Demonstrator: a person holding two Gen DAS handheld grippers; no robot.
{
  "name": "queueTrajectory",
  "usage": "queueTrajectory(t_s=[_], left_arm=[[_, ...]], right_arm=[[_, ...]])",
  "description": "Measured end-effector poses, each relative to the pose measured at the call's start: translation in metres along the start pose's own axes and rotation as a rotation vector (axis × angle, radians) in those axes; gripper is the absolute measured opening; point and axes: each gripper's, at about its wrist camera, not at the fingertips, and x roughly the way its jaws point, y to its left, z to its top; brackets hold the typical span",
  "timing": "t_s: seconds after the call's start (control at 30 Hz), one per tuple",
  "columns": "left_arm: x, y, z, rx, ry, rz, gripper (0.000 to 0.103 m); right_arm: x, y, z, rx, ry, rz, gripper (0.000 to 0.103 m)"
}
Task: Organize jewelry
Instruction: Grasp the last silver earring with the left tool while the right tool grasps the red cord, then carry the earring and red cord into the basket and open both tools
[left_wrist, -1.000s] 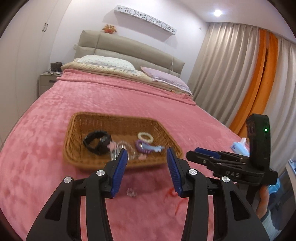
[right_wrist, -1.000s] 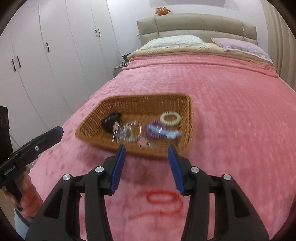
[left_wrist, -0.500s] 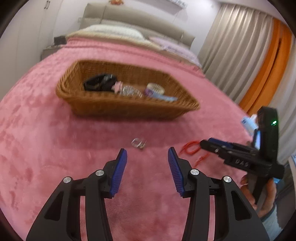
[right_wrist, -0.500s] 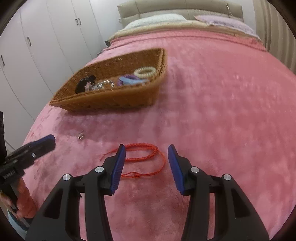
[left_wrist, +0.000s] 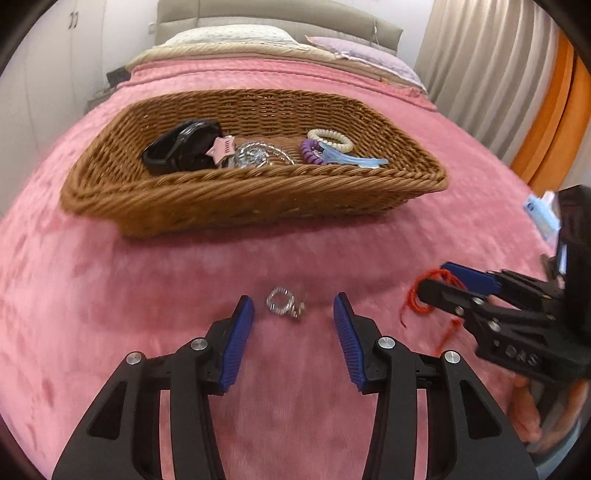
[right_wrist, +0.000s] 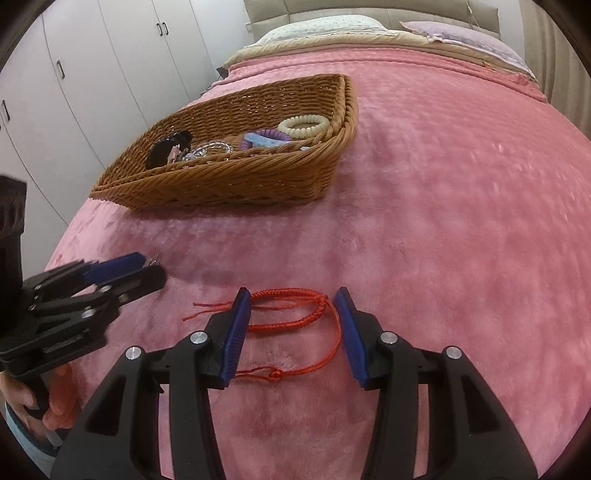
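A small silver ring piece (left_wrist: 285, 307) lies on the pink blanket, just ahead of and between the fingertips of my open left gripper (left_wrist: 293, 309). A red braided cord bracelet (right_wrist: 295, 317) lies on the blanket between the fingers of my open right gripper (right_wrist: 293, 304); it also shows in the left wrist view (left_wrist: 421, 295). The wicker basket (left_wrist: 255, 195) behind holds a black watch (left_wrist: 181, 147), a pink star clip (left_wrist: 221, 148), a silver bracelet (left_wrist: 255, 157), a purple coil tie (left_wrist: 309, 149), a blue clip (left_wrist: 351, 159) and a cream bracelet (left_wrist: 330, 138).
The pink blanket (right_wrist: 461, 206) covers the bed. Pillows and headboard (left_wrist: 258, 33) are at the far end. White wardrobes (right_wrist: 74, 74) stand left, curtains (left_wrist: 517, 85) right. The left gripper shows in the right wrist view (right_wrist: 110, 273).
Both grippers have dropped low and moved forward over the blanket. The left now brackets the silver ring piece, the right brackets the red cord. Both stay open.
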Motion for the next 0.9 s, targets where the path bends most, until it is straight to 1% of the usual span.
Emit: queueTrajectory(t_s=[0.1,0.17,0.2,0.23,0.27,0.3,0.33,0.37,0.4,0.43,0.5,0.63,0.73,0.9], left_arm=[[0.004,-0.01,0.001,0.056,-0.013,0.059,0.043],[0.0,-0.013,-0.003,0.074,-0.028,0.07,0.043],[-0.002,-0.011,-0.005,0.072,-0.032,0.064,0.043],[-0.004,-0.01,-0.006,0.066,-0.034,0.056,0.043],[-0.006,-0.007,-0.007,0.057,-0.035,0.043,0.043],[-0.007,-0.006,-0.007,0.048,-0.038,0.038,0.042],[-0.007,-0.006,-0.008,0.045,-0.04,0.04,0.037],[-0.007,-0.005,-0.008,0.041,-0.042,0.046,0.034],[-0.007,-0.005,-0.007,0.041,-0.044,0.045,0.025],[-0.007,-0.006,-0.006,0.04,-0.047,0.039,0.013],[-0.009,-0.007,-0.007,0.042,-0.061,0.025,0.01],[-0.012,-0.012,-0.009,0.069,-0.089,0.017,0.009],[-0.019,-0.014,-0.012,0.077,-0.125,0.005,0.009],[-0.036,-0.014,-0.013,0.065,-0.203,-0.015,0.009]], right_arm=[[0.003,0.009,-0.001,-0.036,-0.006,-0.04,0.044],[0.005,0.017,-0.002,-0.072,-0.012,-0.063,0.039],[0.005,0.02,-0.002,-0.084,-0.011,-0.06,0.033],[0.005,0.021,-0.003,-0.09,-0.009,-0.056,0.026],[0.006,0.022,-0.003,-0.097,-0.007,-0.049,0.022],[0.005,0.024,-0.004,-0.104,-0.008,-0.042,0.016],[0.004,0.024,-0.004,-0.109,-0.01,-0.04,0.012],[0.004,0.025,-0.005,-0.116,-0.012,-0.04,0.01],[0.004,0.026,-0.005,-0.12,-0.014,-0.039,0.007],[0.003,0.027,-0.006,-0.124,-0.017,-0.037,0.006],[0.001,0.028,-0.006,-0.125,-0.026,-0.031,0.005],[-0.007,0.029,-0.01,-0.125,-0.063,-0.021,0.005],[-0.015,0.03,-0.011,-0.131,-0.091,-0.013,0.005],[-0.032,0.029,-0.012,-0.129,-0.158,0.022,0.005]])
